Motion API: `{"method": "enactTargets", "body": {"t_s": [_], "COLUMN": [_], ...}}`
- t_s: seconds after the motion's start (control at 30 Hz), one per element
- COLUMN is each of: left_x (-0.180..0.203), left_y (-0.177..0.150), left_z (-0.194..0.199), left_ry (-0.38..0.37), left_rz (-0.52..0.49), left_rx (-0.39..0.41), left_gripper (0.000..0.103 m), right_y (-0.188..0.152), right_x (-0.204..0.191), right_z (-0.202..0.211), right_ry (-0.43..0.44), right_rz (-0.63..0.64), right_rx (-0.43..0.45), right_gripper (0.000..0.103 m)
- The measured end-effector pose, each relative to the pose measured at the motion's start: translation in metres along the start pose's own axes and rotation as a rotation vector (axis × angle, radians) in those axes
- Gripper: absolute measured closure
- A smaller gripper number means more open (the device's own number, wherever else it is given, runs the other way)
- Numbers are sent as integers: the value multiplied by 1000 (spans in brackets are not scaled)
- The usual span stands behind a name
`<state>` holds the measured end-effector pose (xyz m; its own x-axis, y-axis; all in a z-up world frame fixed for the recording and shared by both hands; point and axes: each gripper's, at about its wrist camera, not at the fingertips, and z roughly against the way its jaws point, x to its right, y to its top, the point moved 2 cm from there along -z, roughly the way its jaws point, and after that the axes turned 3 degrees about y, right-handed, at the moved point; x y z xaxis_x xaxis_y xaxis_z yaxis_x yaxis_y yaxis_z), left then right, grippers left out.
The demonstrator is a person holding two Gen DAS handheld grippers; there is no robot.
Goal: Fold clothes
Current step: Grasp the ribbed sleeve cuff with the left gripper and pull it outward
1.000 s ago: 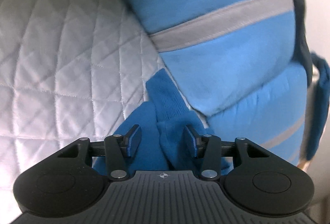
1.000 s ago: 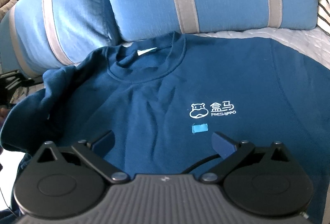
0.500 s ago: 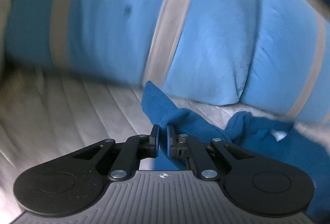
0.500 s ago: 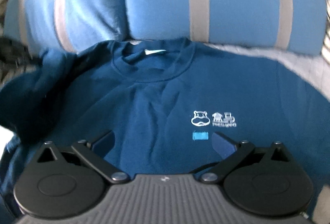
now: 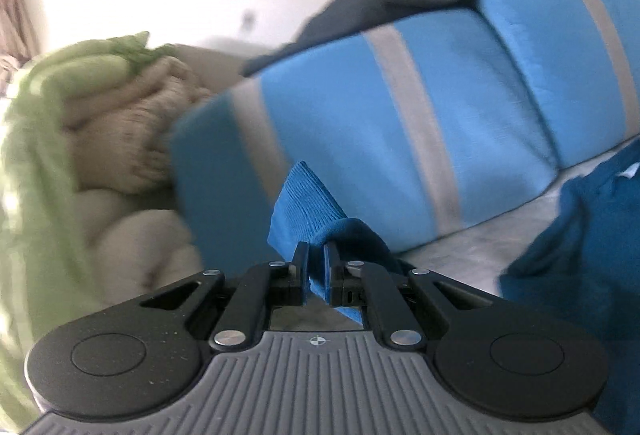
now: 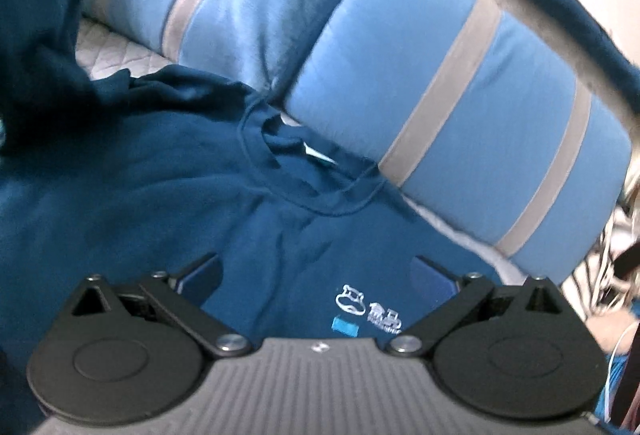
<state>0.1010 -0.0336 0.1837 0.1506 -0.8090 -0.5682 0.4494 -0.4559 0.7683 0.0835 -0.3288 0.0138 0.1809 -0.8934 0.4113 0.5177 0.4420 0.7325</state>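
Sleeve cuff (image 5: 306, 195) hides between left jaws.

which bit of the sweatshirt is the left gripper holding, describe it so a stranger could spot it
Start at the striped blue pillows; the sweatshirt lies flat before them. Its ribbed cuff sticks up from the shut left gripper. Only this part is ribbed and lifted off the bed.

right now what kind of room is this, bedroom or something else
Most likely a bedroom: blue pillows with grey stripes lie on a quilted white bedcover, a navy sweatshirt is spread on it, and green and beige bedding is piled nearby.
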Motion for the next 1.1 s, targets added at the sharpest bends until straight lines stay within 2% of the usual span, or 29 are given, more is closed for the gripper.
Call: {"method": "enactTargets", "body": {"t_s": [0.17, 0.27, 0.33, 0.43, 0.57, 0.73, 0.83, 0.9, 0.97, 1.1], "left_x": [-54, -86, -101, -116, -94, -71, -70, -73, -78, -96], "left_y": [-30, -67, -101, -159, -231, -279, -287, -285, -287, -301], "left_z": [32, 48, 52, 53, 47, 43, 42, 42, 46, 62], "left_ry": [146, 232, 311, 383, 396, 366, 357, 369, 387, 382], "left_rz": [-2, -7, 14, 136, 267, 439, 487, 494, 508, 634], "left_rx": [21, 19, -13, -104, -256, -395, -425, -437, -450, -440], "left_gripper": [95, 95, 95, 95, 95, 92, 86, 74, 58, 54], "right_y": [1, 2, 2, 2, 2, 0, -1, -2, -2, -3], "right_x": [1, 2, -1, -9, -20, -18, -13, -10, -7, -1], "right_z": [4, 7, 10, 10, 9, 4, 2, 1, 0, -2], "right_ry": [52, 84, 104, 113, 113, 126, 126, 119, 112, 110], "right_rz": [-29, -48, -45, -11, 43, 30, -3, -25, -48, -84], "right_rx": [3, 5, 8, 14, 20, -21, -39, -49, -61, -81], "right_gripper": [0, 0, 0, 0, 0, 0, 0, 0, 0, 0]}}
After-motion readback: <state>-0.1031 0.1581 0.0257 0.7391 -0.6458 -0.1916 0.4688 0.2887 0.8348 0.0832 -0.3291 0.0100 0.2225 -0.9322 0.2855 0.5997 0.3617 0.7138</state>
